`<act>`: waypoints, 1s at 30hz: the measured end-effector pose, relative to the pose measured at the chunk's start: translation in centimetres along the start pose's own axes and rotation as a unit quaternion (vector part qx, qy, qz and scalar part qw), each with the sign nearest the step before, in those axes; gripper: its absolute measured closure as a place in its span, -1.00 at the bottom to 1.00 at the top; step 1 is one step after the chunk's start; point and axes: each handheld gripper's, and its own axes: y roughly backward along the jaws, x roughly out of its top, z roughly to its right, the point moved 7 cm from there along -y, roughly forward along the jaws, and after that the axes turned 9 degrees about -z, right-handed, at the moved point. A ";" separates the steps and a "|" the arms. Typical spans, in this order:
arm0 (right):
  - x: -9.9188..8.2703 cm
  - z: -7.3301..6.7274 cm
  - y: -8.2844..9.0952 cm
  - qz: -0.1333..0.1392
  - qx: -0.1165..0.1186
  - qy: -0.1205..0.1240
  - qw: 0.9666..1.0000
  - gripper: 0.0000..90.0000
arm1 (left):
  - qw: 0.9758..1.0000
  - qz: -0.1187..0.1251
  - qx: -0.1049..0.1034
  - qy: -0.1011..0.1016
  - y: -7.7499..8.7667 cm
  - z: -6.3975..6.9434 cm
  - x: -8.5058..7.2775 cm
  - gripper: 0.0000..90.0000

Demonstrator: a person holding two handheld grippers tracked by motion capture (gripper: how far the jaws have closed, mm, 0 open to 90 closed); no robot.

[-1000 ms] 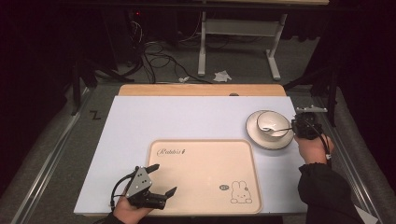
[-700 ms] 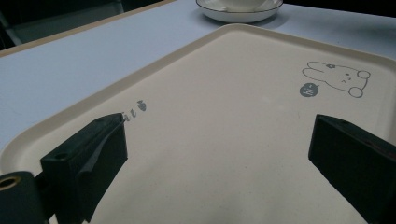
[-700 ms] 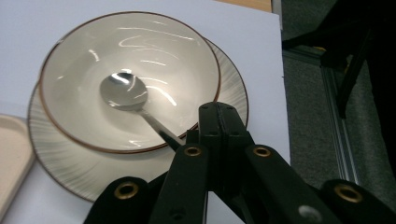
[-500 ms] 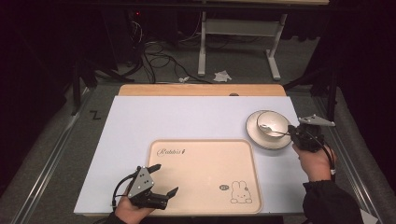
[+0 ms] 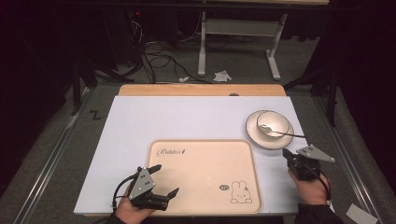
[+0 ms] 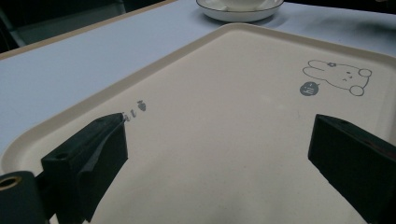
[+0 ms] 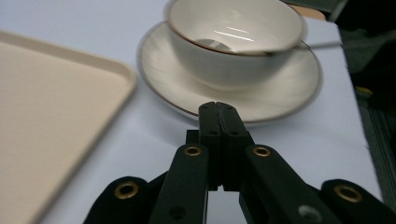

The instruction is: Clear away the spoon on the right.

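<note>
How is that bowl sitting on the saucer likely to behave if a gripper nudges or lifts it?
The bowl looks like glazed ceramic, so probably stiff, smooth and fragile. It stands loose on the saucer, so a sideways push would likely slide it across that glossy surface. The spoon leans over its rim, handle sticking out, and could well tip out or rattle when the bowl is lifted.

Bare tray [image 5: 201, 168], bowl [image 5: 274, 123] far right.

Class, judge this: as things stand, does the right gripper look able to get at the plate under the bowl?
Probably yes: the right gripper sits beside the plate, with bare table between them. Its jaws are shut, so they'd need opening first.
</note>
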 end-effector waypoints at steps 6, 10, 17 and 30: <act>-2.4 -3.6 2.4 0.075 0.055 0.028 0.995 1.00 | 1.000 0.001 0.002 -0.003 0.0 0.1 0.0 -0.88; -6.0 -4.6 1.5 0.076 0.070 0.029 0.994 1.00 | 1.000 -0.001 0.003 -0.005 0.0 0.2 0.0 -0.88; -7.9 0.0 0.1 0.053 0.048 -0.013 0.997 1.00 | 1.000 0.000 0.009 -0.004 0.2 0.2 0.0 -0.87; -5.1 3.9 -1.0 0.121 0.015 -0.029 0.992 1.00 | 1.000 -0.007 0.012 -0.004 -0.1 0.2 -0.3 -0.87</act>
